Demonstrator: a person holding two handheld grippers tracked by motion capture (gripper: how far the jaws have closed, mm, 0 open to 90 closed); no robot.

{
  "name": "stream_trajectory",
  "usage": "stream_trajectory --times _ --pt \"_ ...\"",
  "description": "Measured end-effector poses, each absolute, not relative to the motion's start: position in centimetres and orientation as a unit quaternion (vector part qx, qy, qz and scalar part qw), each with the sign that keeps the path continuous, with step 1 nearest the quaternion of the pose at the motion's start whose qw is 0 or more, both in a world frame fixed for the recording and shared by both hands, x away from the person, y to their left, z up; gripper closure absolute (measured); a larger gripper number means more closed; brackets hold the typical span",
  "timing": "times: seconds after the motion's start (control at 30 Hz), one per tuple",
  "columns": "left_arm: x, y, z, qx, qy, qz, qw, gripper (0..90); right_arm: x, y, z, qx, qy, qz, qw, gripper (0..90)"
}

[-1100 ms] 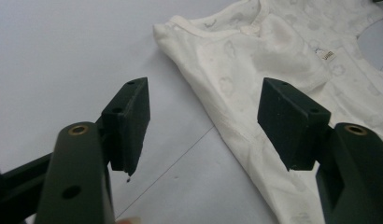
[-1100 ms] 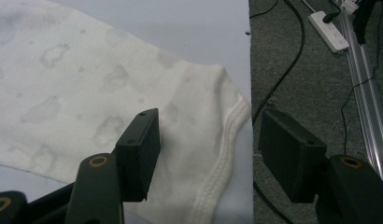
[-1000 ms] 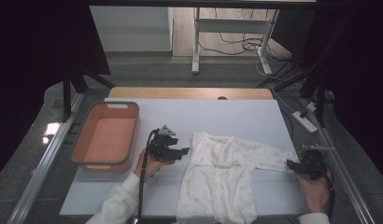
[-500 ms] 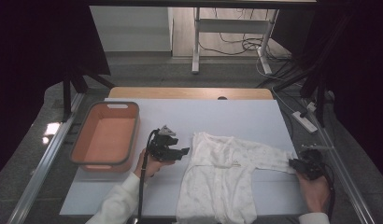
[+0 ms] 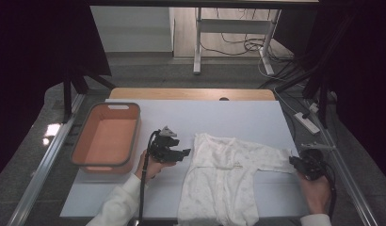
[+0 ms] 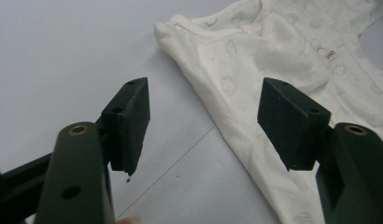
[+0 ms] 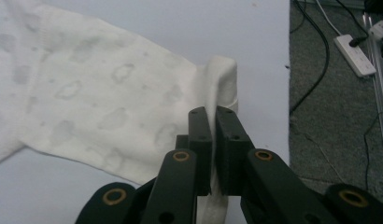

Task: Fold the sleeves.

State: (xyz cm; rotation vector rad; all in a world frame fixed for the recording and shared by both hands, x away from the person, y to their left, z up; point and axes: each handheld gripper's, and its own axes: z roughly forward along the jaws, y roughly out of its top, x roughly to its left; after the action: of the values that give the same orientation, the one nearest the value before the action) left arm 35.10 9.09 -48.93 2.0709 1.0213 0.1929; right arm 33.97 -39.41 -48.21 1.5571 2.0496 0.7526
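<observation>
White baby garment (image 5: 229, 181) lies flat; right gripper (image 5: 299, 164) pinches its sleeve cuff at three o'clock, left gripper (image 5: 181, 154) spread wide beside it, orange basin (image 5: 106, 139) at nine o'clock.

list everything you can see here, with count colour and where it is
baby garment: 1, white with a faint cloud print, spread flat on the near middle of the table, one sleeve stretched out to the right
basket: 1, orange-pink, left side of the table
table: 1, pale grey-white top with a wooden strip along the far edge
power strip: 1, white, on the floor to the right of the table
cables: several, dark, on the floor beyond the table
left gripper: 1, black, jaws open, aimed at the garment's left edge without touching it
right gripper: 1, black, jaws shut on the sleeve cuff
</observation>
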Motion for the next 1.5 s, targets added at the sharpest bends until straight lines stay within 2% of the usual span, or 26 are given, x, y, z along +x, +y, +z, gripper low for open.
stream_trajectory --times 1.5 --pt "35.2 9.0 -49.1 0.821 0.403 0.075 0.397 34.6 33.5 -33.9 -46.2 0.493 0.773 0.345 0.201 85.3"
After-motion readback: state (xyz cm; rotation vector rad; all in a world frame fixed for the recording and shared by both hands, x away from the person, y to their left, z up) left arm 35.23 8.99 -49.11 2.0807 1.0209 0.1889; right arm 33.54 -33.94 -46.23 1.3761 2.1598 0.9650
